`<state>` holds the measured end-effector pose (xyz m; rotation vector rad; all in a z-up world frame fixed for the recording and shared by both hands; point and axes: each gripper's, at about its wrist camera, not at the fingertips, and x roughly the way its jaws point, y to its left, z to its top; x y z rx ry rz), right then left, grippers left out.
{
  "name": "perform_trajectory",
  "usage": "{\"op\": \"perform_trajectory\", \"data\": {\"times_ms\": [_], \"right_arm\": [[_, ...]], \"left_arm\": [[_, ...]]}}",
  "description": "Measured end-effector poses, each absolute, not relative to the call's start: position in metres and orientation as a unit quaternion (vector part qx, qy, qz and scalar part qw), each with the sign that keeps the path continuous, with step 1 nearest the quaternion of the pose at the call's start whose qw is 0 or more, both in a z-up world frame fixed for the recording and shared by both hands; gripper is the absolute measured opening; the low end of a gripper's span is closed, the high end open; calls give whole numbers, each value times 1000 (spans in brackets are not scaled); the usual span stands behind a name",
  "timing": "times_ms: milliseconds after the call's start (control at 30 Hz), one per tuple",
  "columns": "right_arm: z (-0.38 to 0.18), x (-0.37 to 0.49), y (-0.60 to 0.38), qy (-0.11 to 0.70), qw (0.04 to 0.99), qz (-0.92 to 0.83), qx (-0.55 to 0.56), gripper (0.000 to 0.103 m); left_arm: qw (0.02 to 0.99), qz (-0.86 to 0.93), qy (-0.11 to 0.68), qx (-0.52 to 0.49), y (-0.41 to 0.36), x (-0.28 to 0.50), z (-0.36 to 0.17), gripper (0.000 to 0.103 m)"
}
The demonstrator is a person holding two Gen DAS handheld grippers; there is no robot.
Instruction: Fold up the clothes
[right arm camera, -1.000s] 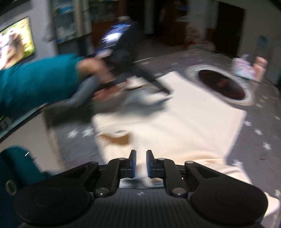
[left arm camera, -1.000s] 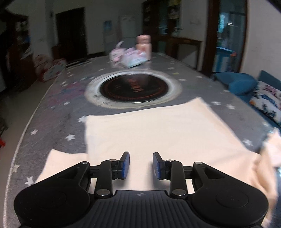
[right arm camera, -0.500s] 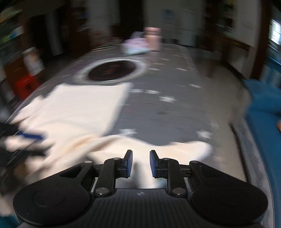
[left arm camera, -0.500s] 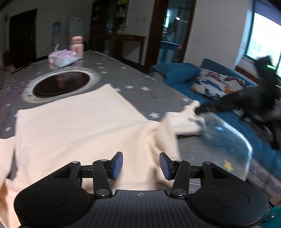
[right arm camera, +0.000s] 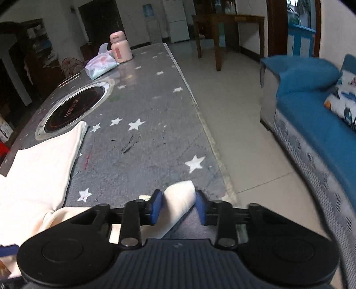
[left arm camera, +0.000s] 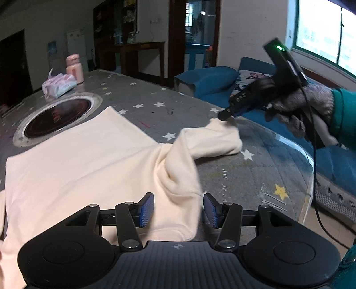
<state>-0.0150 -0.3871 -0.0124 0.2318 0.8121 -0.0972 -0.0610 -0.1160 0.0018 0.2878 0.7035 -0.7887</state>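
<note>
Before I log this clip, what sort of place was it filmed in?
Most likely a home living or dining room: a blue sofa with a printed cushion, a long table with a built-in hotplate, and a white fridge at the back.

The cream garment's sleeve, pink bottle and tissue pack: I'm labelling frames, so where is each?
sleeve [right arm camera: 178, 200]: right wrist view, cuff end between the open fingers.
pink bottle [right arm camera: 120, 47]: right wrist view, its body.
tissue pack [left arm camera: 59, 85]: left wrist view, its top face.
</note>
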Motion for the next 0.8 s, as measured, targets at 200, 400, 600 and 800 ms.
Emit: {"op": "perform_trajectory", "data": {"times_ms": [200,400,600,800], "right_arm": [[2,-15,-376,369,923,-18,112,8],[47,-38,-373,257,961,7,103,8],[26,-68,-410,277,950,-73,125,22],[6,-89,-416,315,936,-114,111,22]], "left_arm": [[844,-381,347,149,-123,-60,-8,20],[834,-409,337,153,-114,-65,-7,7],[819,-437,332,166,-109,-71,-10,8],[799,-467,339,167,-109,-74,-8,13]]}}
